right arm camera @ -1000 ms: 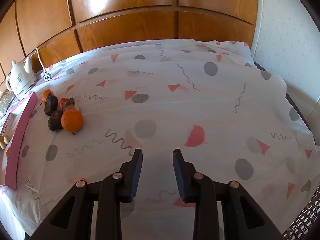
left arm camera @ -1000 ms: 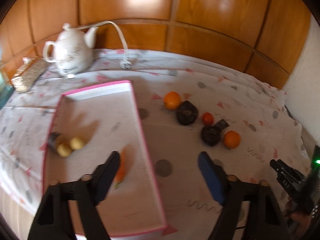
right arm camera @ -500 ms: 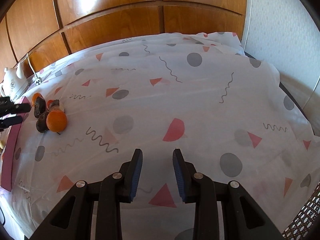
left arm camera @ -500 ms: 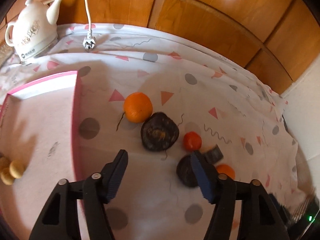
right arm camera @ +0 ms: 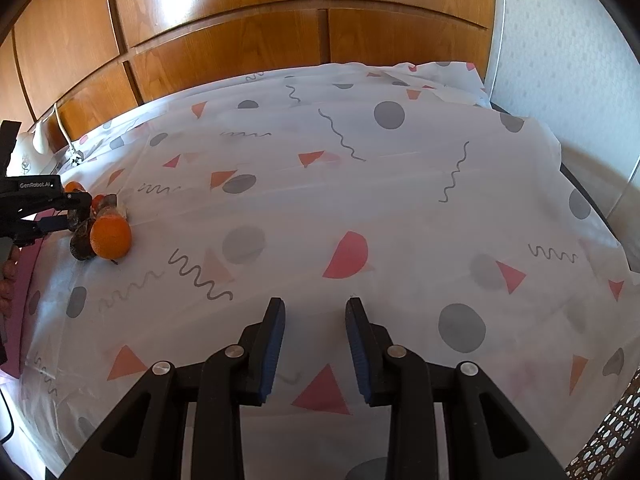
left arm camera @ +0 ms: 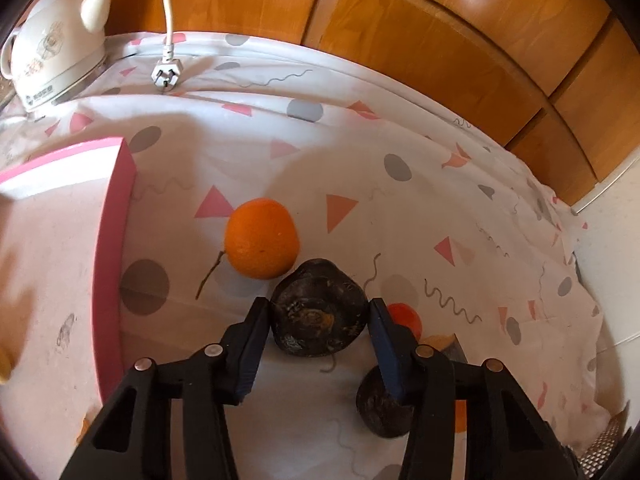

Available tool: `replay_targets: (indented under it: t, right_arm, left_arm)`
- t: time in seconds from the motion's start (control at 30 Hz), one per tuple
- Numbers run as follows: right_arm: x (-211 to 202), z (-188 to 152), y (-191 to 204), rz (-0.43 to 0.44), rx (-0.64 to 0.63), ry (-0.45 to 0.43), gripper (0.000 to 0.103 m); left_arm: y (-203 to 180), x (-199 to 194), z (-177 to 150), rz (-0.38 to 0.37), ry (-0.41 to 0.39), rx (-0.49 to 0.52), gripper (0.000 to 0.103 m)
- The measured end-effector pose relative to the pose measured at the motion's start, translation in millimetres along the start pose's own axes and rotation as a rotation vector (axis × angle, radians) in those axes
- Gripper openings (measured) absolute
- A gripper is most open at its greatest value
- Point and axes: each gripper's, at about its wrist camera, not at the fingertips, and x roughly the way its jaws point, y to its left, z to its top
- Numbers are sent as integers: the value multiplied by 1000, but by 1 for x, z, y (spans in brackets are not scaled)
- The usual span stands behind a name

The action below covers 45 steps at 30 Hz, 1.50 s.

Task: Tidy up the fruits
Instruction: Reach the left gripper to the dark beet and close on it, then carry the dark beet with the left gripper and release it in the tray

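In the left wrist view my left gripper [left arm camera: 318, 340] is open with its jaws on either side of a dark, wrinkled round fruit [left arm camera: 318, 314] on the patterned cloth; whether the pads touch it I cannot tell. An orange [left arm camera: 261, 238] lies just beyond it. A small red fruit [left arm camera: 406, 316], a second dark fruit [left arm camera: 378, 408] and another orange [left arm camera: 460, 416] lie to the right, partly hidden by the right finger. The pink tray [left arm camera: 116, 240] is at the left. My right gripper [right arm camera: 315, 344] is open and empty over bare cloth, far right of the fruit cluster [right arm camera: 108, 236].
A white kettle [left arm camera: 52, 52] with a loose cord and plug [left arm camera: 166, 74] stands at the back left. Wooden panels [left arm camera: 400, 20] back the table. The cloth-covered table edge drops off at the right [right arm camera: 580, 184]. Yellowish items sit in the tray at its left edge [left arm camera: 4, 360].
My left gripper moved forward and down from the tray side to the fruit cluster, so the dark fruit now sits between its jaws. The right gripper has drifted slightly.
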Motion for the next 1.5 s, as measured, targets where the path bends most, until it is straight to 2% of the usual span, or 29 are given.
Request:
replay_targets:
  t: [0.47,0.63,0.8,0.9,1.1,1.23,1.5]
  right_arm:
    - [-1,-1,0,-11,3,-6,32]
    - [-2,-3,2,-22,-3,-11,32]
    - [-2,-5,3,-30,-11,-18,32]
    - [-2,-5,3,-35,-13,-18,32]
    - [-3,-6,5,-46,-21,-24,32]
    - [-2,-6,6,-52,-25,-19,32]
    - [-2,-5,9,-71,-32,-10,32]
  left_arm:
    - [-2,-67,-65,-18,-47,105,50]
    - [10,-99,-85,-17,-94,116,50]
    - [45,-130,-96,7,-158,36,50]
    - [77,-145,-100,37,-190,-51,50]
    - [137,-166,-114,158,-242,-218,50]
    - [157,-173,-120,219,-269,-258,50]
    - [164,-174,-129,284,-280,-265,51]
